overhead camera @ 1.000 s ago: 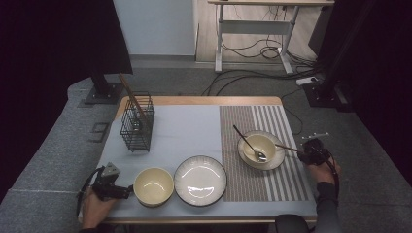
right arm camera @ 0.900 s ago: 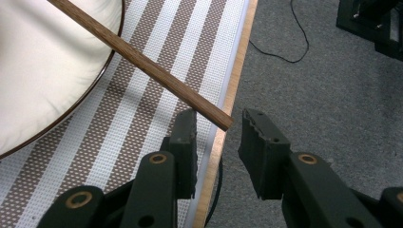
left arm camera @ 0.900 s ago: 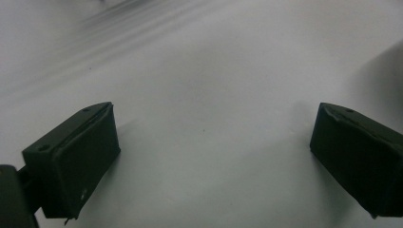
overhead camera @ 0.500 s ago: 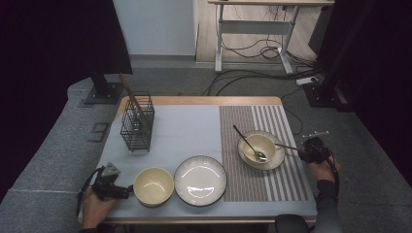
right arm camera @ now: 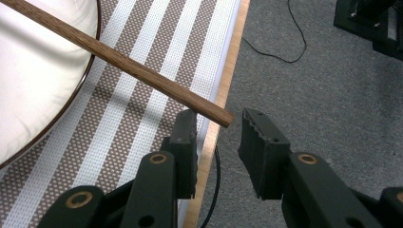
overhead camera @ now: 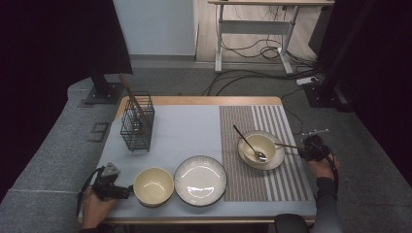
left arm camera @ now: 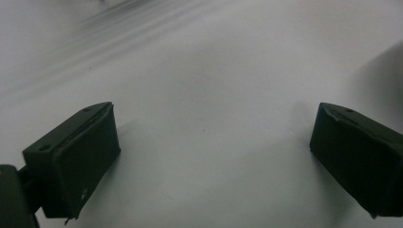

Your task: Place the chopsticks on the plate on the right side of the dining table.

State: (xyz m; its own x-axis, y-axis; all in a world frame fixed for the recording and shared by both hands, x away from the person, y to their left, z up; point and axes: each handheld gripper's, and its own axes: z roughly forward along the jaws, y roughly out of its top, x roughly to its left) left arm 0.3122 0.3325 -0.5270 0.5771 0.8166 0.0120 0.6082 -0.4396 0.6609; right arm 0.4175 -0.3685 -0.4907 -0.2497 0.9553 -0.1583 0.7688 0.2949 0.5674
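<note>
My right gripper [right arm camera: 218, 137] sits at the table's right edge, jaws parted around the tip of a wooden stick [right arm camera: 119, 64] without pinching it. The stick rests across the cream bowl [overhead camera: 261, 149] on the striped mat [overhead camera: 286, 179]. My left gripper [left arm camera: 209, 161], jaws spread wide, is at the front-left corner beside another cream bowl [overhead camera: 153, 186].

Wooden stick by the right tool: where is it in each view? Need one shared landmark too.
High view: wooden stick lies right of centre, from the bowl rim to the right tool.
Right gripper view: the stick runs from top left to centre, its end between the jaws.
Left gripper view: faces the plain pale mat.
Landmark: the striped placemat under the stick.
</note>
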